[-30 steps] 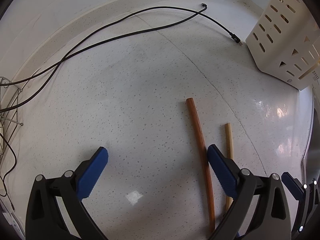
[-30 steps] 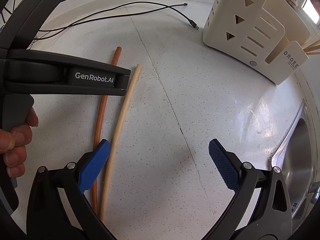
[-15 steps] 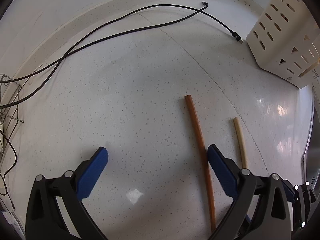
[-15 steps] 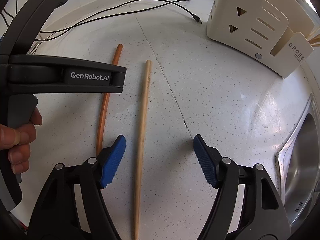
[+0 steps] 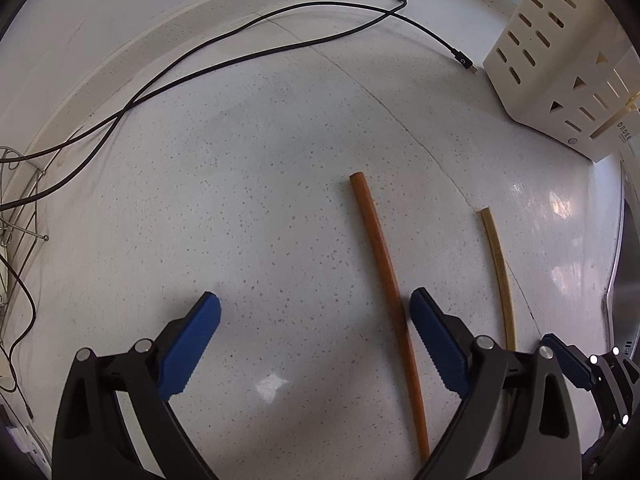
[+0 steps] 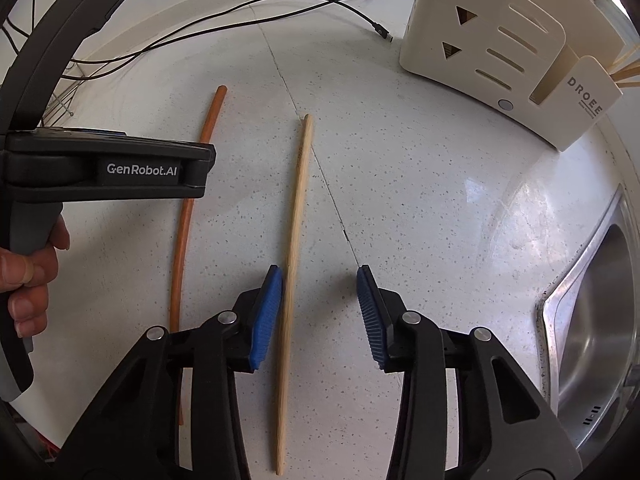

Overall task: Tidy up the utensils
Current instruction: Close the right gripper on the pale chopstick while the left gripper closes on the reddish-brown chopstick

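Speckled counter (image 6: 420, 208), cream holder (image 6: 496, 52) with sticks, left tongs (image 5: 316, 344) released, right tongs (image 6: 320, 316) closing around pale chopstick (image 6: 294, 264)

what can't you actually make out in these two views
- Near end of the orange-brown chopstick: left wrist view, hidden behind the left tool.
- Whether the closing right tool already touches the pale chopstick between its pads: too close to tell.
- Contents of the cream holder: only stick tips show, cut by the edge.
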